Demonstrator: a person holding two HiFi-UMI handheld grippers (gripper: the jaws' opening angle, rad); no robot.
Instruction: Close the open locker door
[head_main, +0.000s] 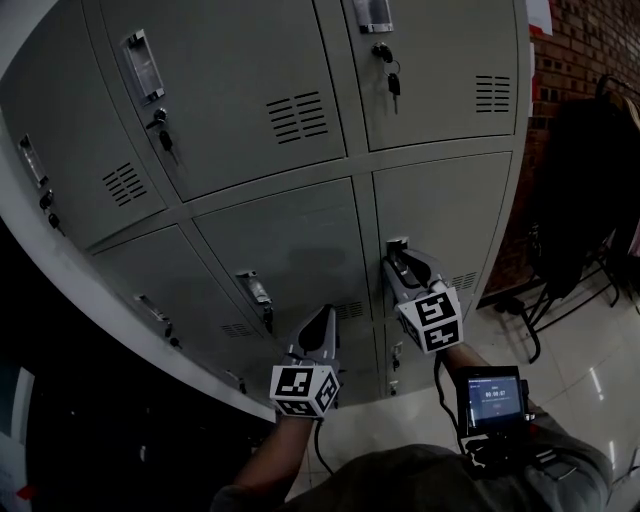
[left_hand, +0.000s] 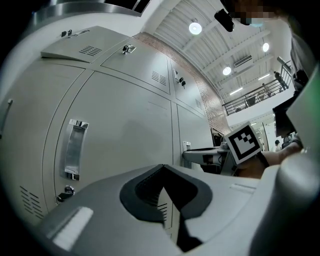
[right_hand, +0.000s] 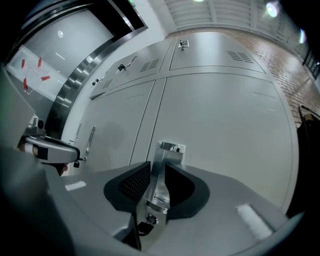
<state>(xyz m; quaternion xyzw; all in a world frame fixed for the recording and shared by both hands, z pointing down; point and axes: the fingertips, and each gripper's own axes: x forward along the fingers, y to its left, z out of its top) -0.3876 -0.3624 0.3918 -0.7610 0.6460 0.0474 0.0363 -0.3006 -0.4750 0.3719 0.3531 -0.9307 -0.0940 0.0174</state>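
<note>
One right hand-held gripper (right_hand: 159, 167) clamping locker handle (right_hand: 170, 149), left hand-held gripper (head_main: 327, 313) closed

The glossy pale tiled floor (head_main: 592, 385) is carrying a tall grey sheet-metal locker bank (head_main: 290, 240), which is standing upright on it. Near the bank's right end, a black metal-framed chair (head_main: 575, 215) draped in dark cloth is resting its legs on the tiles.

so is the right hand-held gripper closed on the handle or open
Closed on it: the right hand-held gripper has a pad pressed on each side of the metal handle.
</note>
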